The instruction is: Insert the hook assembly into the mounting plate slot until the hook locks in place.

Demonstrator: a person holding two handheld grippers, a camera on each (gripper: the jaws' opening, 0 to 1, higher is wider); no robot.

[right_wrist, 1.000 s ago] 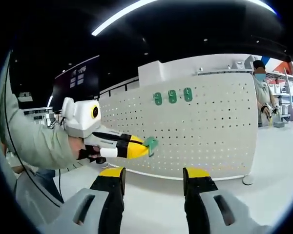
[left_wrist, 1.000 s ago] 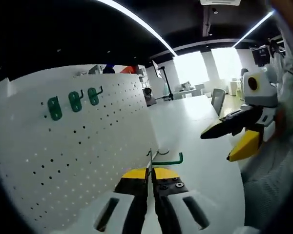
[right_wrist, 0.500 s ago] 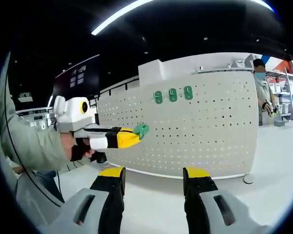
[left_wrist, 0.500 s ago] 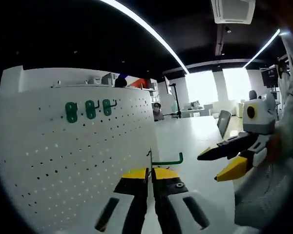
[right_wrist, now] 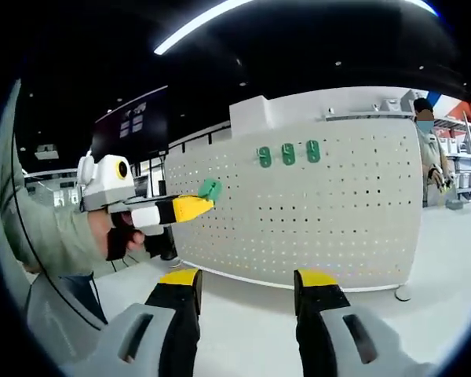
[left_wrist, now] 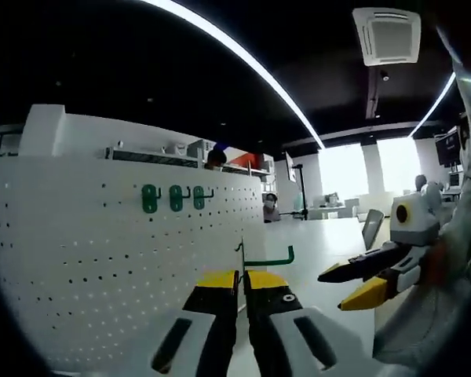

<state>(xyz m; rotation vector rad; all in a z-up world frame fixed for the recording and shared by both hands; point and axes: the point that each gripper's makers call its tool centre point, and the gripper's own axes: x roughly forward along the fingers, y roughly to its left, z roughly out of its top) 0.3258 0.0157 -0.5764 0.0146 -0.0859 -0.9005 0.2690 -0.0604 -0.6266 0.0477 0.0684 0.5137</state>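
Since a second ago, the left gripper (right_wrist: 195,208) has risen in the right gripper view, from low against the pegboard to a spot near its upper left part, and it now points closer to level. The green hook (left_wrist: 265,258) it carries sits nearer the row of hooks than before.

The left gripper's jaws are clenched on this one green hook. In the left gripper view the hook's thin wire arm sticks out to the right above the yellow tips; in the right gripper view its green plate (right_wrist: 210,189) shows at the tips, close in front of the pegboard (right_wrist: 330,204), though contact cannot be judged.

Three green hooks (right_wrist: 288,153) already hang side by side near the top of the white pegboard. They also appear in the left gripper view (left_wrist: 174,198).

The right gripper (right_wrist: 247,287) has its two yellow-tipped jaws spread apart, grasping nothing. It shows at the right of the left gripper view (left_wrist: 347,284), over a white table (left_wrist: 318,243).

No readable writing or brand marks can be made out.
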